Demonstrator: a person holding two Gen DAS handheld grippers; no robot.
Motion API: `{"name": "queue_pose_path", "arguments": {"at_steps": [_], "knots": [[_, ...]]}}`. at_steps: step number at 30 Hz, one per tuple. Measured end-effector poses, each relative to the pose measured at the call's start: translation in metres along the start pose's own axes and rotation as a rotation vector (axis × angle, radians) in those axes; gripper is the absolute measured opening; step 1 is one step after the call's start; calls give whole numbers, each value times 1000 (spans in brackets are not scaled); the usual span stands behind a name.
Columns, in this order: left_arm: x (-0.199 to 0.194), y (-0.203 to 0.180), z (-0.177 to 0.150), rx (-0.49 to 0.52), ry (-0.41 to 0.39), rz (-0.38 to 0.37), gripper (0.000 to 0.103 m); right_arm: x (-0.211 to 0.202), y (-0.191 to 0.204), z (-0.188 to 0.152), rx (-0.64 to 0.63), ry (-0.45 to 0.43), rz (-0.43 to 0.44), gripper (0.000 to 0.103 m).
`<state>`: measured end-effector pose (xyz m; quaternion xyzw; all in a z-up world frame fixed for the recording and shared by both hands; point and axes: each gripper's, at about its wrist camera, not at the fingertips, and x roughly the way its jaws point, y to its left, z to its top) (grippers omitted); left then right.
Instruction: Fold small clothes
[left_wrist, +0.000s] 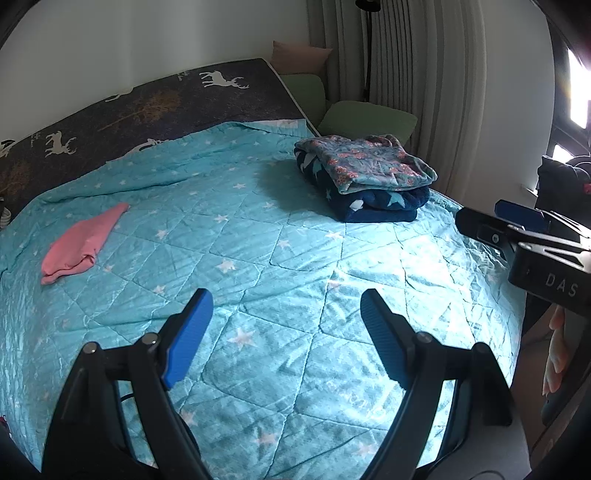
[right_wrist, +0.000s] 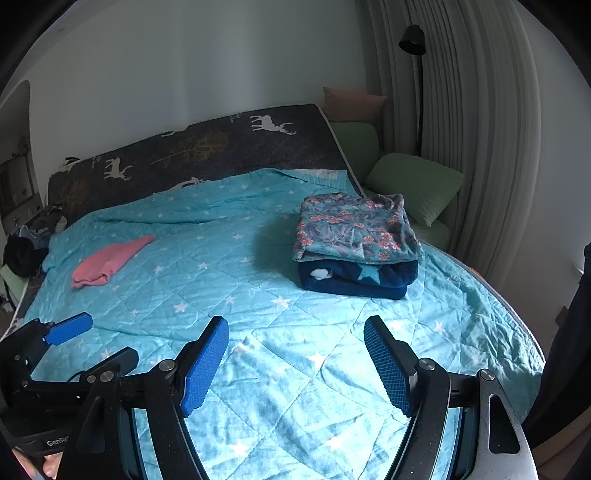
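A small pink garment (left_wrist: 79, 245) lies folded on the turquoise star quilt (left_wrist: 280, 258) at the left of the bed; it also shows in the right wrist view (right_wrist: 107, 262). My left gripper (left_wrist: 286, 325) is open and empty, above the quilt near the front of the bed, well to the right of the pink garment. My right gripper (right_wrist: 295, 350) is open and empty above the quilt's front middle. The right gripper shows at the right edge of the left wrist view (left_wrist: 495, 218). The left gripper shows at the lower left of the right wrist view (right_wrist: 96, 339).
A stack of folded blankets (right_wrist: 354, 243), floral on dark blue, sits at the bed's right rear. Green pillows (right_wrist: 413, 184) lie beyond it by the curtain. A dark deer-print sheet (right_wrist: 207, 147) covers the bed's far end. Dark items (right_wrist: 26, 247) lie off the left edge.
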<state>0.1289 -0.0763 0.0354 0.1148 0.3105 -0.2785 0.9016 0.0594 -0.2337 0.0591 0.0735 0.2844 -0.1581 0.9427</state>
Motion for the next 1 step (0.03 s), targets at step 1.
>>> {"name": "queue_pose_path", "arguments": {"at_steps": [1], "knots": [[-1, -1, 0, 2, 1, 0, 82, 0, -1, -1, 2, 2, -2, 77]]}}
